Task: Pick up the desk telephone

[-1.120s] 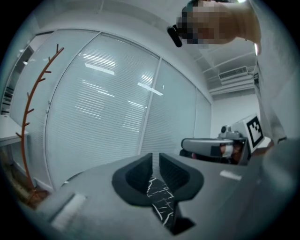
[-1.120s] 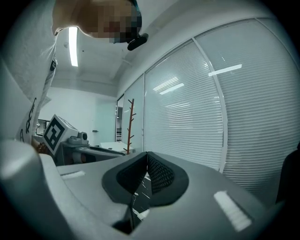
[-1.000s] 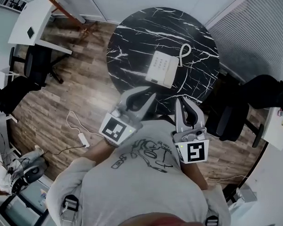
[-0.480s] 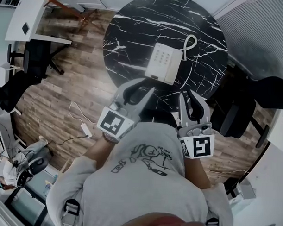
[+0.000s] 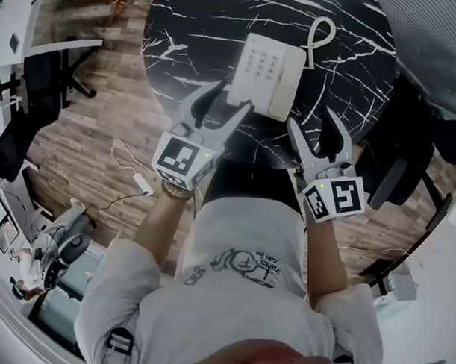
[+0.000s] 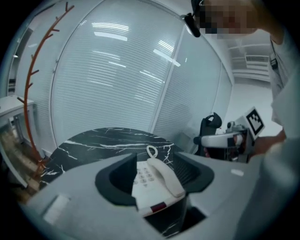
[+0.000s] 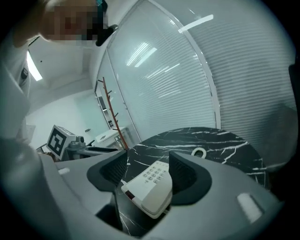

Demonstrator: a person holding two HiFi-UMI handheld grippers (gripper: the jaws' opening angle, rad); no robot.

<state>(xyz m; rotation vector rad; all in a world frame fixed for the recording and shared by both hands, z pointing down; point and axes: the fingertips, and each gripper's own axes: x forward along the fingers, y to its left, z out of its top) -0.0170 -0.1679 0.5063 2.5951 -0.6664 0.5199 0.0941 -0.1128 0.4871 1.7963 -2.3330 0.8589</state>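
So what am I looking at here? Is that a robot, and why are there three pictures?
It isn't a robot. A person holds a claw in each hand. The head view comes from a camera on their head, looking down. Each gripper view comes from a camera riding on one claw. On the black marble table lies a white desk telephone with a looped cord. The left claw and right claw have just been opening. Both are holding nothing, and the telephone lies just ahead.
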